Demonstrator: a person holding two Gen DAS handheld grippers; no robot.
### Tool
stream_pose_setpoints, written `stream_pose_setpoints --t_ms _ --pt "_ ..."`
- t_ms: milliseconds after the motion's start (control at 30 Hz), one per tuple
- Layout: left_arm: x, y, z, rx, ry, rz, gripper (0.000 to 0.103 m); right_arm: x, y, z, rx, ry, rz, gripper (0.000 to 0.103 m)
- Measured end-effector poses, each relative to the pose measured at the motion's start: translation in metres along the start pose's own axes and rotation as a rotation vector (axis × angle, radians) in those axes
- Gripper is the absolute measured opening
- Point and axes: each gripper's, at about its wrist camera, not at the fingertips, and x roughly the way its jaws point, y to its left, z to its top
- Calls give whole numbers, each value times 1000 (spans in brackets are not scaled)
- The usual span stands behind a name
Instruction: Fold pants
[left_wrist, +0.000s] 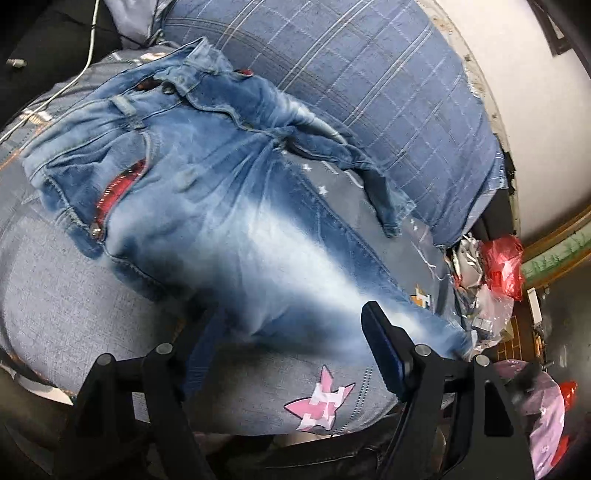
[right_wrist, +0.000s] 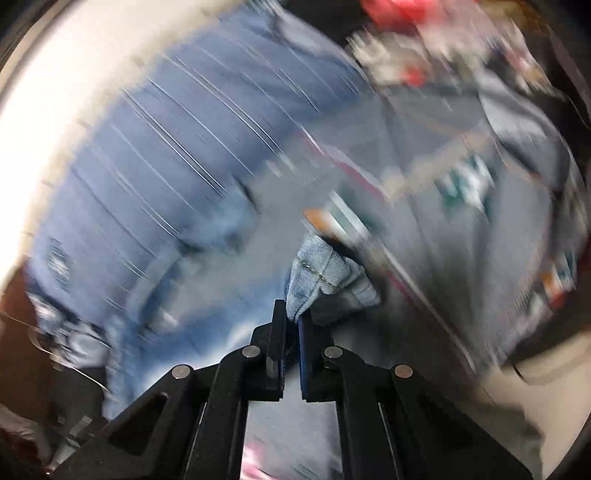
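Jeans (left_wrist: 207, 206) lie spread on grey bedspread (left_wrist: 62, 295), waistband at 11 o'clock, leg running to 4 o'clock. Left gripper (left_wrist: 284, 332) hangs w/ jaws spread wide over the thigh, gripping nothing. Right gripper (right_wrist: 291, 314) pressed together, pinching a denim hem fold; rest of the right wrist view is blurred. Blue plaid pillow (left_wrist: 369, 92) at 1 o'clock.

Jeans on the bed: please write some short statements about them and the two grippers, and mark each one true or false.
1. The right gripper is shut on a piece of the jeans. True.
2. The left gripper is clamped on the waistband. False: it is open above a leg, holding nothing.
3. A red zipper shows at a pocket. True.
4. The jeans lie on a bare wooden floor. False: they lie on a grey cover with a pink star.
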Motion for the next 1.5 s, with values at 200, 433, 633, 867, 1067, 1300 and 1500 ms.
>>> stream_pose_setpoints --t_ms 200,433,633,867,1067,1300,1500 --pt "-7 8 7 -36 -5 29 76 -3 -10 -2 79 53 -51 34" --pt "-28 6 55 -26 -72 55 76 -77 57 39 -68 -230 24 65" --pt "-18 -14 108 0 -99 86 78 -18 104 97 -129 -92 330 80" --pt "39 -24 155 -25 -76 98 78 130 124 152 -102 129 291 80" --pt "64 -28 155 -20 0 54 78 233 131 201 -159 170 122 73" --pt "72 -25 169 -24 -2 38 78 276 162 212 -281 211 92 19" --pt "68 -24 169 -52 17 -6 78 183 192 199 -402 80 183 16"
